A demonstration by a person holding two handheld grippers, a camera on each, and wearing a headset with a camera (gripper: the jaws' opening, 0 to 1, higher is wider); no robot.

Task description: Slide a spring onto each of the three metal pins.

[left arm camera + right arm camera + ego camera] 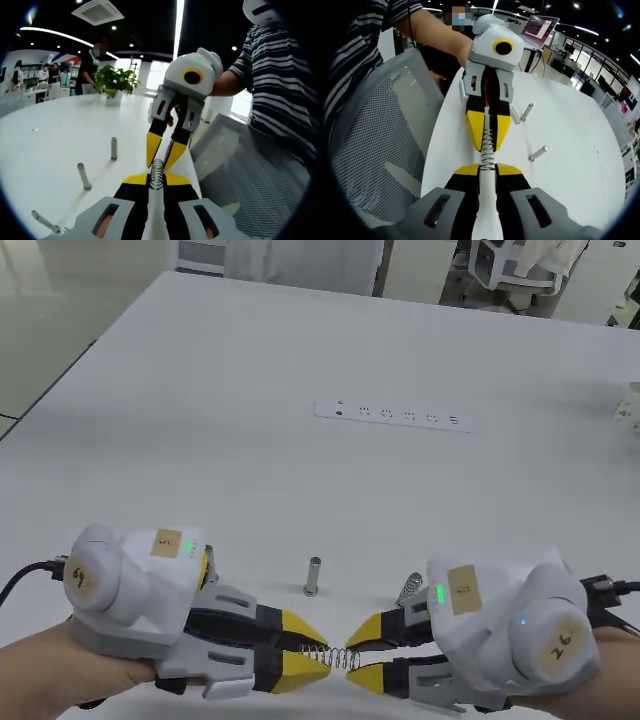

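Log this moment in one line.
left gripper shut on spring | right gripper shut on same spring | bare pin upright | loaded pin beside it

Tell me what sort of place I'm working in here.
Most likely an open-plan office or lab workspace. There is a large white table with a power strip lying on it, a mesh office chair at its edge, and a potted plant at the far end.

Round pale-yellow sticker (560, 642) on white housing of right gripper (352, 652), head view 4 o'clock: "26", rotated. Matching round sticker (82, 578) on left gripper (322, 660), 8 o'clock: two digits, unclear. Square yellow labels (166, 543): illegible.
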